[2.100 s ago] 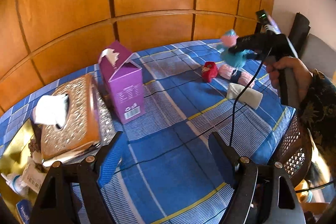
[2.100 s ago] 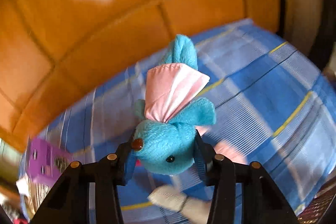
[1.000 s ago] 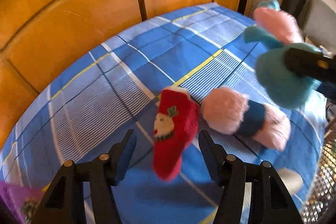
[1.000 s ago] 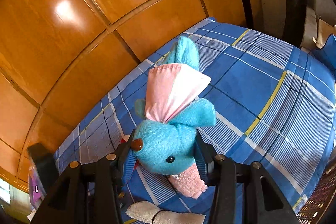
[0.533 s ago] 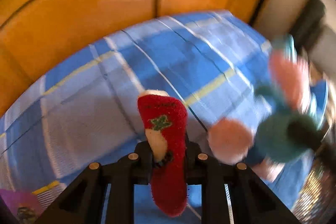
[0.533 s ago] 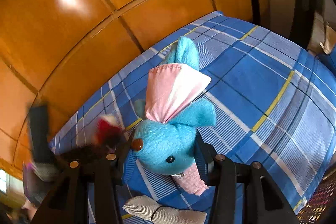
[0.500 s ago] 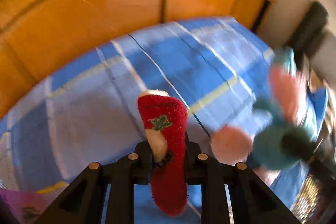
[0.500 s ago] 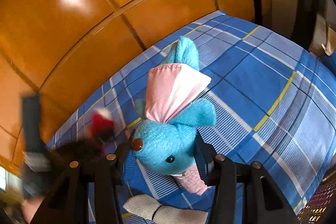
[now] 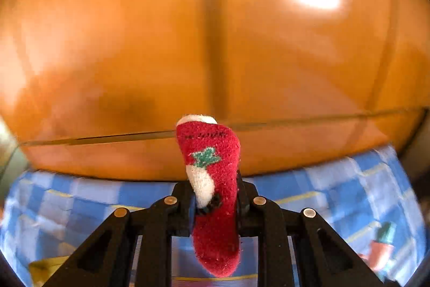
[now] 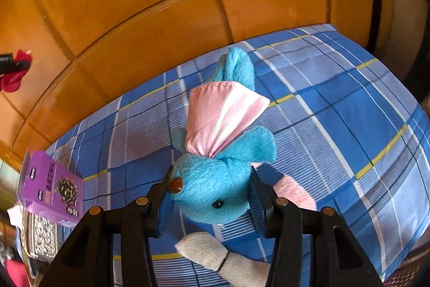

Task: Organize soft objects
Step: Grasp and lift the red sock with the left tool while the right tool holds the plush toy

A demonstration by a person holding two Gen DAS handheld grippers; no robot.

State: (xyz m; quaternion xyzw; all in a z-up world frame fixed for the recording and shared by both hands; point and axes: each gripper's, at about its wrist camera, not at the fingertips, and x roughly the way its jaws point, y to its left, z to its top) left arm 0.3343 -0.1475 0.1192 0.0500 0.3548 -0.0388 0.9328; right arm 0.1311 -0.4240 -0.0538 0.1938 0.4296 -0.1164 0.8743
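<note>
Above the blue plaid tablecloth [image 10: 336, 104], your left gripper [image 9: 215, 202] clamps a red Christmas sock [image 9: 213, 187], lifted in front of the wooden panelling [image 9: 134, 45]. Your right gripper [image 10: 211, 192] squeezes a blue plush toy [image 10: 215, 179] over a grey sock [image 10: 215, 254] lying on the cloth.

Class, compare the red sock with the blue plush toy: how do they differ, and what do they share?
The red sock is slim and flat with a green motif; the blue plush toy is plump, with eyes and a pink cloth. The left gripper pinches the sock nearly shut; the right gripper stands wider around the toy. Both are soft and held above the bedspread.
</note>
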